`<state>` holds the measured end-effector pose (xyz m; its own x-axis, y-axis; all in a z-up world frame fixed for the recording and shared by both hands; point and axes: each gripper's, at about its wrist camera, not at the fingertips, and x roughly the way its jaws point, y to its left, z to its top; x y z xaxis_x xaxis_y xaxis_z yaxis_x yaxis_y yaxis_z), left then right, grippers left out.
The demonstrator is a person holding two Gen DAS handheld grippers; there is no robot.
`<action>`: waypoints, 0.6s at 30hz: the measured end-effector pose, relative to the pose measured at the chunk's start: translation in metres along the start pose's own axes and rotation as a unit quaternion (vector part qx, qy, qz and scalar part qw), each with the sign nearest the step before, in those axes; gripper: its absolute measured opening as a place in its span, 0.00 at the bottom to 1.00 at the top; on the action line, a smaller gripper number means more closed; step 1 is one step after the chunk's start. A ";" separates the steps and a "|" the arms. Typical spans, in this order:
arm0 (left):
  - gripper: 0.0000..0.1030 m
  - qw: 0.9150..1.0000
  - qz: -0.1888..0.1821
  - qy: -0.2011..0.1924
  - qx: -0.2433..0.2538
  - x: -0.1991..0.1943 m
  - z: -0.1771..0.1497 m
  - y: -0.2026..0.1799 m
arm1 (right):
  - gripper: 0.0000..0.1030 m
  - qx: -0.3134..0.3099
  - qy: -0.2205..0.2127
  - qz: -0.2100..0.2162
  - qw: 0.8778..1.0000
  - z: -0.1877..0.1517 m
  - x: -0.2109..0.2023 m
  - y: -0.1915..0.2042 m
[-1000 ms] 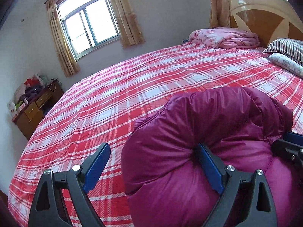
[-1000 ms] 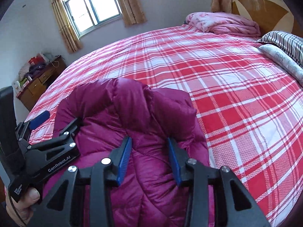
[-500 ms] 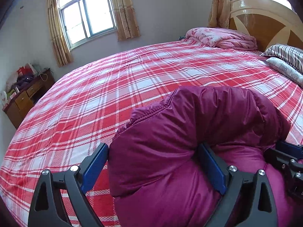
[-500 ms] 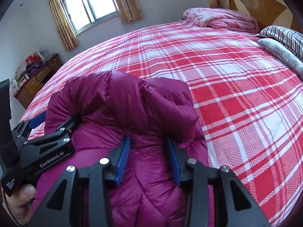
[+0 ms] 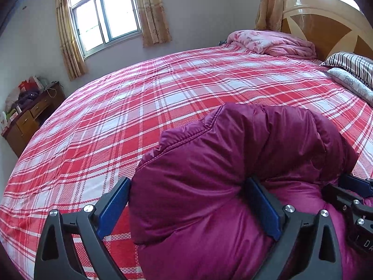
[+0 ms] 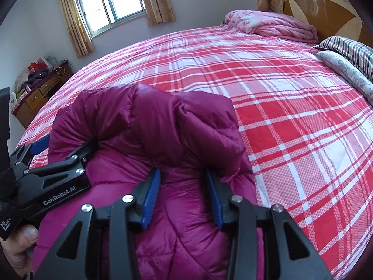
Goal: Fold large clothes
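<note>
A magenta puffer jacket [image 5: 233, 175] lies bunched on the red plaid bed [image 5: 163, 93]; it also shows in the right wrist view [image 6: 151, 126]. My left gripper [image 5: 188, 207] has its jaws wide apart with a thick fold of the jacket between them. My right gripper [image 6: 184, 193] grips a narrower fold of the jacket between its blue pads. The left gripper [image 6: 46, 182] also shows at the left in the right wrist view. The two grippers sit side by side at the jacket's near edge.
A pink folded quilt [image 5: 272, 42] and striped pillows [image 5: 352, 67] lie by the wooden headboard [image 5: 326, 23]. A wooden desk [image 5: 30, 116] with clutter stands at the left under the window [image 5: 105, 16]. Plaid bed surface stretches beyond the jacket.
Both grippers have moved forward over the bed with the jacket fold, and the fold has rolled further. The jaws' spacing looks the same.
</note>
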<state>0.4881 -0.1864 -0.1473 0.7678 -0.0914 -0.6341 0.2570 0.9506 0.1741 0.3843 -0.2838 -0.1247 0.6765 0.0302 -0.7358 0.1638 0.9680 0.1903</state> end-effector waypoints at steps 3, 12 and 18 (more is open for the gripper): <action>0.96 1.000 0.000 0.000 0.001 0.000 0.000 0.000 | 0.41 -0.001 0.001 -0.002 1.000 0.000 0.001 0.001; 0.96 1.000 0.000 0.001 0.001 0.001 0.000 0.001 | 0.41 0.003 0.002 0.001 1.000 -0.001 0.003 0.000; 0.97 1.000 -0.002 0.005 0.003 0.002 -0.001 0.002 | 0.41 0.005 0.003 0.003 1.000 -0.001 0.004 -0.001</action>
<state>0.4901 -0.1844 -0.1488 0.7615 -0.0923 -0.6416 0.2631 0.9486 0.1757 0.3860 -0.2846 -0.1282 0.6738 0.0365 -0.7381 0.1679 0.9651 0.2010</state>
